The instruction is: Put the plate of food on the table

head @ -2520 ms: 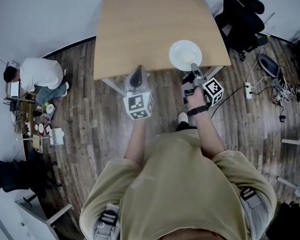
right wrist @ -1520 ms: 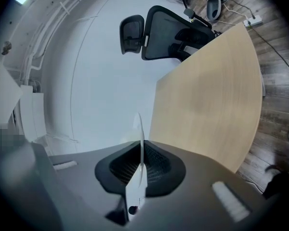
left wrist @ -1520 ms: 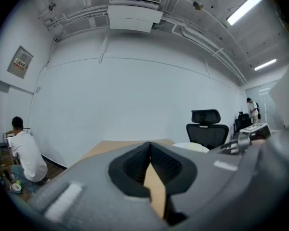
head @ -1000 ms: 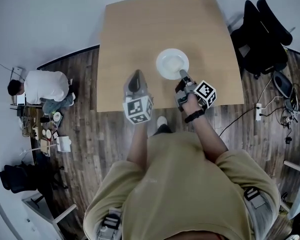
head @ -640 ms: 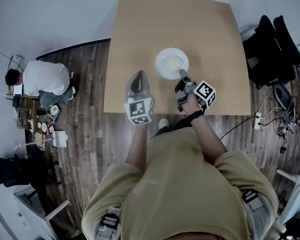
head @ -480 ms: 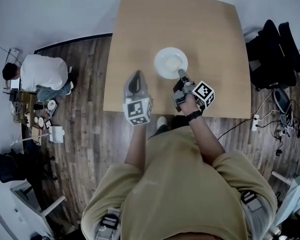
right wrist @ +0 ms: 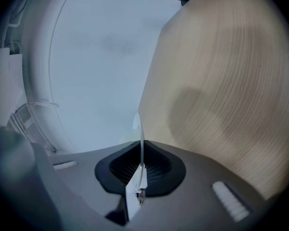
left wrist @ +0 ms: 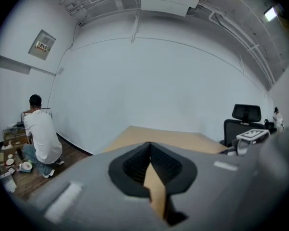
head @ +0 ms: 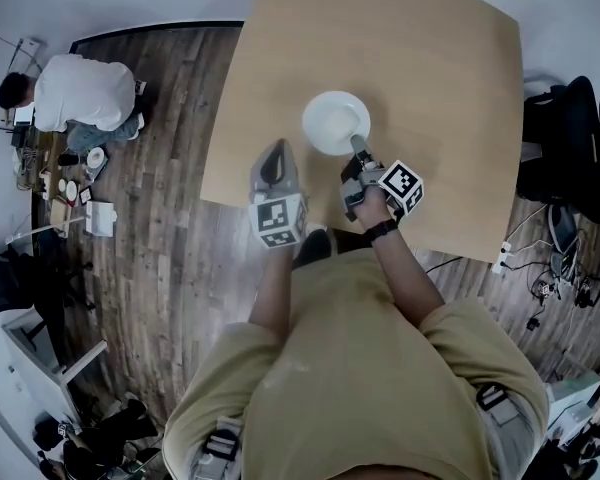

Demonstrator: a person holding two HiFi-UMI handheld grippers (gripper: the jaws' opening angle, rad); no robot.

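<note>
A white round plate [head: 336,123] is over the near part of the light wooden table [head: 430,58]; what it carries is too pale to make out. My right gripper [head: 357,148] is shut on the plate's near rim. In the right gripper view the rim [right wrist: 141,138] shows edge-on as a thin white line pinched in the right gripper [right wrist: 141,153], and a shadow lies on the wood [right wrist: 221,81]. My left gripper [head: 274,162] hangs at the table's near edge, left of the plate, shut and empty. The left gripper [left wrist: 151,150] points across the table [left wrist: 159,138].
A person in a white shirt [head: 80,93] crouches on the wooden floor at far left beside small clutter [head: 75,183]; the same person [left wrist: 38,134] shows in the left gripper view. Black office chairs [head: 570,148] and floor cables [head: 540,278] lie right of the table.
The table has come nearer and the plate has moved from its near corner to further over the top. The right gripper has kept its grip; the left stays shut.
</note>
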